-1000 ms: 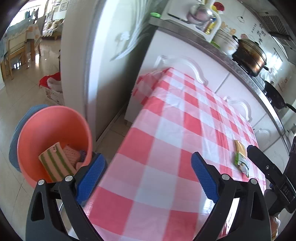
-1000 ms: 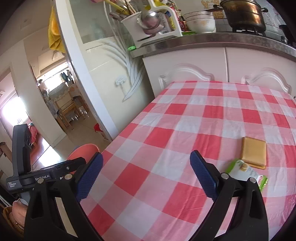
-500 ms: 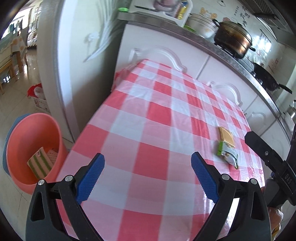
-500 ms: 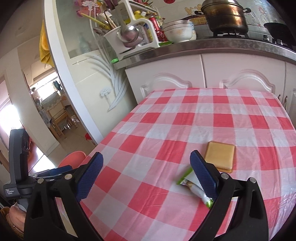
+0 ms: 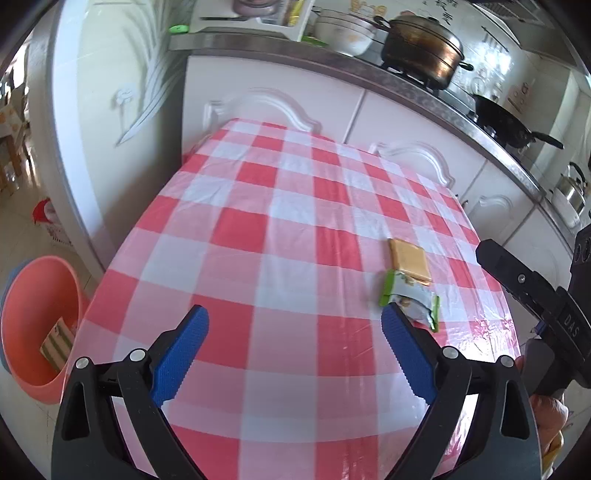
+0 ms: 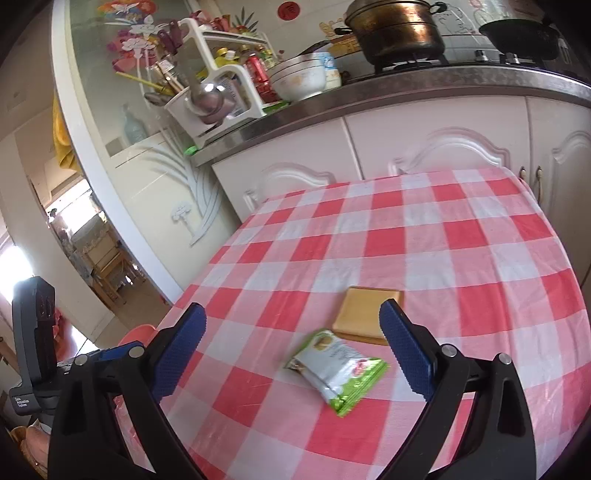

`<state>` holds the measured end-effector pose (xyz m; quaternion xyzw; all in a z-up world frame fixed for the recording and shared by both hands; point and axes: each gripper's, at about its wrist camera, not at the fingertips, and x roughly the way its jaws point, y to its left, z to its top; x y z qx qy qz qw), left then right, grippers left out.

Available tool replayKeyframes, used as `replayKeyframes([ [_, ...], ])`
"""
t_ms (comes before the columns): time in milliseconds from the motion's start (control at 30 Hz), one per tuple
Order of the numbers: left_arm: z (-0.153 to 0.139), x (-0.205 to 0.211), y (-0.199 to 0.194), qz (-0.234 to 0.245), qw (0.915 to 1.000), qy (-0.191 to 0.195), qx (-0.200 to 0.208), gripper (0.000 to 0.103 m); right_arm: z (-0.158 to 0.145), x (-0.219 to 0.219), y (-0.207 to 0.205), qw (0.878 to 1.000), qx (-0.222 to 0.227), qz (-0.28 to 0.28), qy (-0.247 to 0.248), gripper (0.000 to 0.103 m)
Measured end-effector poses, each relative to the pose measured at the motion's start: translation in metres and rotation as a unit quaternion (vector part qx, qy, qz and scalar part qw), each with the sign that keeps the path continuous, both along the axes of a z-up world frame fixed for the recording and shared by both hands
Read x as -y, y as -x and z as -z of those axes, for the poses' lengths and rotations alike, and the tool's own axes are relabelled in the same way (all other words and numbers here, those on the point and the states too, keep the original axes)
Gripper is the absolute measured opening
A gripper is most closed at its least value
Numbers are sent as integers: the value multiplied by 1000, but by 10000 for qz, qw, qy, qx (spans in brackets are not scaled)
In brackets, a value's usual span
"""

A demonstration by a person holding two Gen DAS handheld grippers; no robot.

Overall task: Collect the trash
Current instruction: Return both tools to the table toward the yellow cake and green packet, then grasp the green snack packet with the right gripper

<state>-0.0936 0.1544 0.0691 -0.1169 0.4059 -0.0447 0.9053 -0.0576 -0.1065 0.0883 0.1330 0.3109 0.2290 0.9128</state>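
A green and white snack wrapper (image 6: 338, 373) lies on the red and white checked tablecloth (image 6: 424, 243), just in front of a flat yellow packet (image 6: 365, 314). My right gripper (image 6: 291, 350) hovers open over the near table edge, the wrapper between and slightly ahead of its blue pads. My left gripper (image 5: 295, 354) is open and empty over the near left part of the table; the wrapper (image 5: 410, 299) and yellow packet (image 5: 410, 258) lie to its right. A pink basin (image 5: 37, 325) on the floor at left holds striped trash.
White kitchen cabinets (image 6: 424, 147) stand behind the table, with a brass pot (image 6: 395, 29), bowls and a utensil rack (image 6: 207, 99) on the counter. A white partition (image 5: 92, 129) rises left of the table. The right gripper's body (image 5: 535, 306) shows at the left view's right edge.
Both grippers have swung right, away from the pink basin and toward the table. The wrapper and yellow packet now sit nearer the centre of both views.
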Motion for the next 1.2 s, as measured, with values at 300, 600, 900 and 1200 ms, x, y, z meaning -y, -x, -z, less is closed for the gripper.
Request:
replayKeyframes([
  [300,-2,39,-8,312,9995,-75,-20,94,6,47,-3,9990,-176,376,-151,95],
  [600,3,75,-18,604,9981,-106,-37,94,14,69,-4,9983,-281,501,-13,95],
  [900,18,60,-27,357,9991,-151,-198,94,40,36,-16,9964,-577,-209,581,95],
  [1200,11,0,-33,-292,9991,295,-79,94,54,-7,-25,9856,-612,-745,1389,95],
])
